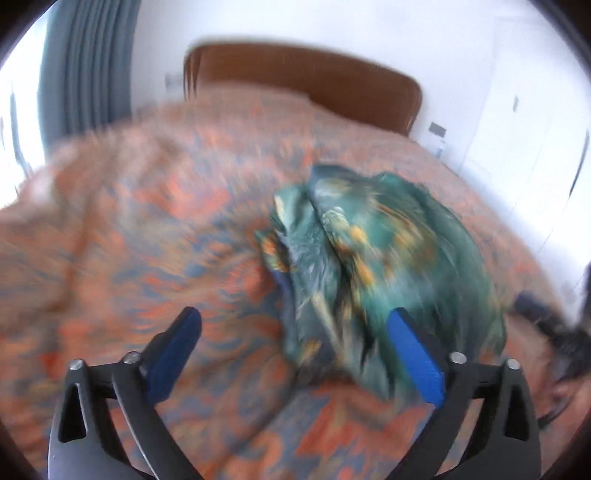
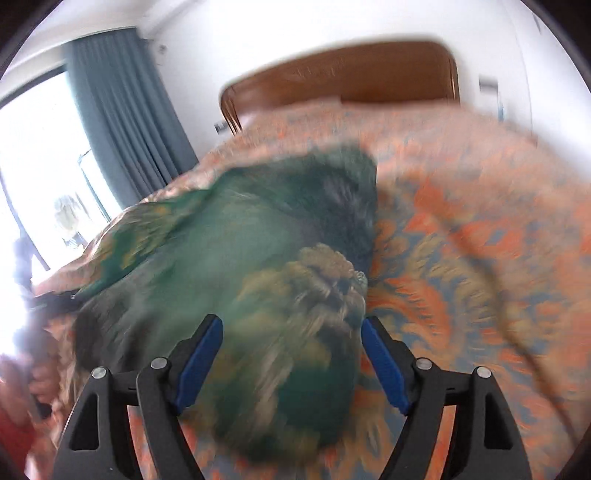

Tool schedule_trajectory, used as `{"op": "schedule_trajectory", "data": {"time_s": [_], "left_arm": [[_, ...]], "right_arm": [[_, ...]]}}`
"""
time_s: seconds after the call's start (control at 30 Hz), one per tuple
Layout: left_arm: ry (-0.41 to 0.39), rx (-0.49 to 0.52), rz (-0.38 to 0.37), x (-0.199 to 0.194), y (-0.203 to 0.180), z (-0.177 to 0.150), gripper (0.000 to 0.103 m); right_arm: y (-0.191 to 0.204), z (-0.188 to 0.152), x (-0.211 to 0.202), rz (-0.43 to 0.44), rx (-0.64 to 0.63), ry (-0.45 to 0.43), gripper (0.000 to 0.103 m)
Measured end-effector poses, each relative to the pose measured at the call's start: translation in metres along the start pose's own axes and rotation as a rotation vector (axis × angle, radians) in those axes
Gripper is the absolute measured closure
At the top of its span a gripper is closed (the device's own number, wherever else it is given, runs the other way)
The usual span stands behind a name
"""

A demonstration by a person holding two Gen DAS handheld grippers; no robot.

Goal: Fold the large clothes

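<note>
We read no brands or writing anywhere; both views are motion-blurred. Bed (image 1: 147, 221) fills both frames, covered by an orange and blue-grey patterned spread, with a brown wooden headboard (image 1: 314, 85) at the far end against a white wall (image 1: 295, 22). Grey-green curtain (image 2: 122, 110) hangs far left beside a bright window (image 2: 40, 147). Green patterned garment (image 1: 388, 251) lies bunched on the spread, right of centre in the left wrist view, near and central in the right wrist view. Left gripper (image 1: 295, 354): jaws wide apart, nothing pinched; the garment's near edge sits just ahead of the right finger. Right gripper (image 2: 291, 362): jaws apart, straddling the garment's near end; we can't tell if the pads touch the cloth.
</note>
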State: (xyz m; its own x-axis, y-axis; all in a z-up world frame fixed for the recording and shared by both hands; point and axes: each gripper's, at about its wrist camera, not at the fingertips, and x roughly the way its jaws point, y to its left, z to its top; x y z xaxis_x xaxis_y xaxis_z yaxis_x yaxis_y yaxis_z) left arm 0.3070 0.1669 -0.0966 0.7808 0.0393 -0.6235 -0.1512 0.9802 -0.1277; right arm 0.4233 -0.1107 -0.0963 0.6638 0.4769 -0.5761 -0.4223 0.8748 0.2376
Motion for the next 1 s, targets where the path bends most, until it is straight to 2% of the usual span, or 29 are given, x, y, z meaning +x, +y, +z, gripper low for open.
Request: {"op": "schedule_trajectory", "data": {"time_s": [0.13,0.2,0.3,0.4,0.63,0.83,1.0], "left_arm": [[-0.072,0.079,0.118,-0.054,-0.026,-0.029,0.001],[-0.078,0.070,0.125,-0.082,-0.046,-0.033,0.001],[-0.096,0.042,0.133,-0.110,-0.067,-0.043,0.001],[-0.148,0.002,0.137,-0.129,-0.077,-0.051,0.001],[-0.155,0.012,0.170,-0.165,-0.099,-0.072,0.001],[-0.184,0.063,0.210,-0.182,-0.113,-0.089,0.001],[-0.164,0.074,0.209,-0.190,-0.114,-0.098,0.001]], "right_arm": [[0.034,-0.027,-0.076,-0.133,-0.092,-0.097,0.018],[0.056,-0.043,-0.118,-0.210,-0.108,-0.147,0.006],[0.067,-0.060,-0.169,-0.283,-0.114,-0.226,0.002],[0.067,-0.070,-0.196,-0.356,-0.083,-0.231,0.001],[0.073,-0.105,-0.243,-0.392,-0.016,-0.218,0.001],[0.082,-0.125,-0.260,-0.398,-0.030,-0.188,0.001],[0.090,-0.138,-0.274,-0.398,-0.020,-0.197,0.001]]}}
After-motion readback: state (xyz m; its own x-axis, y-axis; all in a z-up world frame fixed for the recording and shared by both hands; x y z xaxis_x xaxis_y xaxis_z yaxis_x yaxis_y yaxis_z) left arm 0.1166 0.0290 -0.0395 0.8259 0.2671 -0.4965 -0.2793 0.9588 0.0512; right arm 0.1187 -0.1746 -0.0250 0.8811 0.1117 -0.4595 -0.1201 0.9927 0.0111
